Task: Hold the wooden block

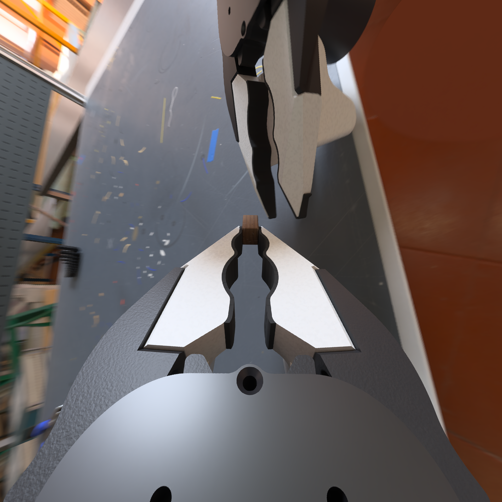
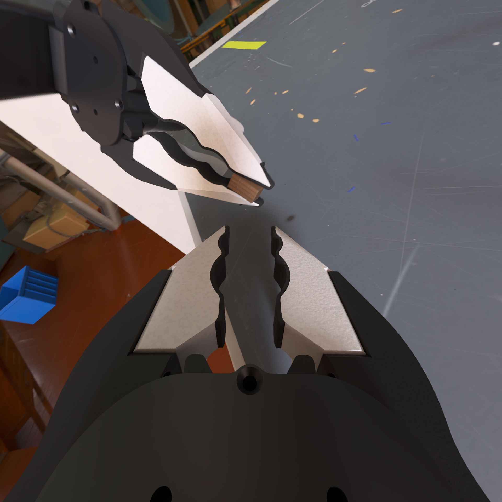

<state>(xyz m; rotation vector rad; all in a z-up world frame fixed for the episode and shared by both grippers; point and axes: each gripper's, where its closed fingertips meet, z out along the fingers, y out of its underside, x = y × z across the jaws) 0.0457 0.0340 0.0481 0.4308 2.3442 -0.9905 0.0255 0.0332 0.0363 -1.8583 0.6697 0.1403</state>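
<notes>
A small brown wooden block (image 1: pixel 250 230) is pinched between the fingertips of my left gripper (image 1: pixel 250 231), held above the grey table (image 1: pixel 152 190). In the right wrist view the same block (image 2: pixel 244 187) shows at the tip of the left gripper (image 2: pixel 251 190), which reaches in from the upper left. My right gripper (image 2: pixel 250 229) is open and empty, its tips a short way below the block, over the table's edge. In the left wrist view the right gripper (image 1: pixel 285 216) comes down from above, its tips just right of and above the block, apart from it.
The grey table (image 2: pixel 380 190) is scuffed, with paint flecks, a yellow tape patch (image 2: pixel 243 44) and a blue tape strip (image 1: pixel 213 145). Its white edge (image 2: pixel 190 217) runs beside a red-brown floor (image 2: pixel 95 271) with a blue bin (image 2: pixel 28 294). Shelving stands at the left (image 1: pixel 16 190).
</notes>
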